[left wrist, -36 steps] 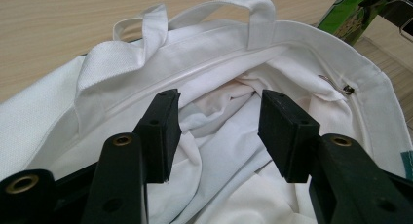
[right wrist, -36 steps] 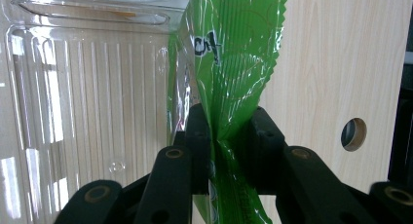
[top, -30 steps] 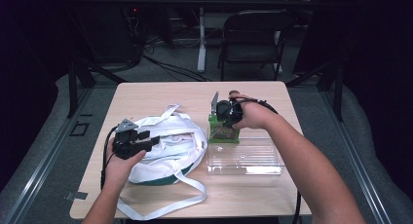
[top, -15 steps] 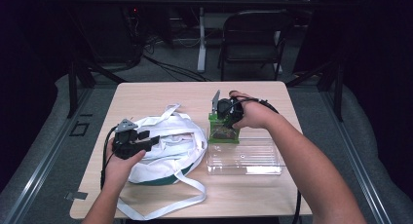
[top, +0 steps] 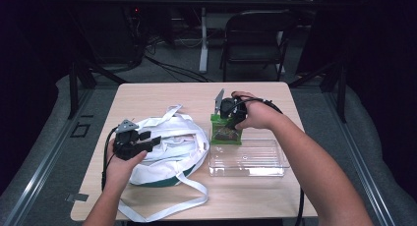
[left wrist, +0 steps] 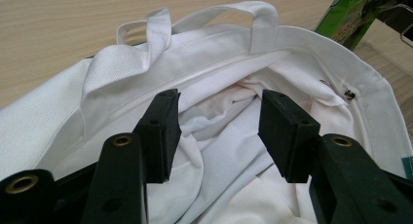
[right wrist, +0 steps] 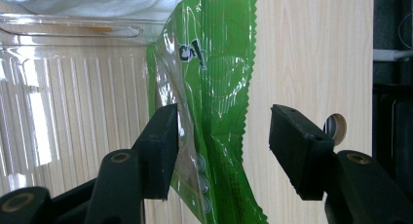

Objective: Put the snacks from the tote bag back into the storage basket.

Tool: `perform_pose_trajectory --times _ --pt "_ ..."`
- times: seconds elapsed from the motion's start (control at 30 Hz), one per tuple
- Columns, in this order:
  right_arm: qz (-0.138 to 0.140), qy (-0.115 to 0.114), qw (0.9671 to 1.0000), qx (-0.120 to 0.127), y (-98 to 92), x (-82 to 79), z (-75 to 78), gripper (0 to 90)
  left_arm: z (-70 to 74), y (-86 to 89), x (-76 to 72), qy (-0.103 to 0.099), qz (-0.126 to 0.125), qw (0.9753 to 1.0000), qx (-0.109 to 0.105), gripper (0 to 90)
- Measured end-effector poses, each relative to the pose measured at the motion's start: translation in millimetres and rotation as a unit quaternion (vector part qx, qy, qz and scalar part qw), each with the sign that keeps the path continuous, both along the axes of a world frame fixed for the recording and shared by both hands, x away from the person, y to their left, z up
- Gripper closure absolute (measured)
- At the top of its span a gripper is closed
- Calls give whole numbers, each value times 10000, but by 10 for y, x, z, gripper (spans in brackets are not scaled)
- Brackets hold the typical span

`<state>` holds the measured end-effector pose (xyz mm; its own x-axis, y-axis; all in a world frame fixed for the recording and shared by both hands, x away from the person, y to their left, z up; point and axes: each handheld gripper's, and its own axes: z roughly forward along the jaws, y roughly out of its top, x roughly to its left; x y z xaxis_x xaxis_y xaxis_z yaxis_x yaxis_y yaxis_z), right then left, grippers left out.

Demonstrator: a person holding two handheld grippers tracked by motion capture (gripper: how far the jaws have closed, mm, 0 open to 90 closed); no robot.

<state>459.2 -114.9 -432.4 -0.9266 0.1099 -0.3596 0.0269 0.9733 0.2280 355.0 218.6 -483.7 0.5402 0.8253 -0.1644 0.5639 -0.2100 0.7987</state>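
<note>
my right gripper (right wrist: 221, 151) open astride green packet (right wrist: 214, 87), not gripped yet; left gripper (left wrist: 219, 131) open over white bag (left wrist: 292, 63). packing looks barely started.

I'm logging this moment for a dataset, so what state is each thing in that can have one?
White tote bag: lying on the table, mouth open, straps loose.
Green snack packet: sealed, against the container's far edge.
Clear plastic container: lidless, empty.
Left claw: open, over the bag's mouth.
Right claw: open, jaws on either side of the packet's edge.
Folding chair: unfolded, unoccupied.
</note>
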Motion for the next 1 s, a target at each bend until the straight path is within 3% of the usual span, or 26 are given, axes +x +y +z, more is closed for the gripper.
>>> perform_pose_trajectory --times 0.53,0.8,1.0 --pt "-57 -98 9990 422 -62 -51 165 439 -8 6 -3 7 15 10000 -23 500" --pt "-93 -116 9986 515 -77 -67 227 436 -7 -4 -7 10 -1 10000 9 500" --pt "-210 -131 9964 805 -105 -84 294 433 -2 0 -12 0 7 10000 -12 499"
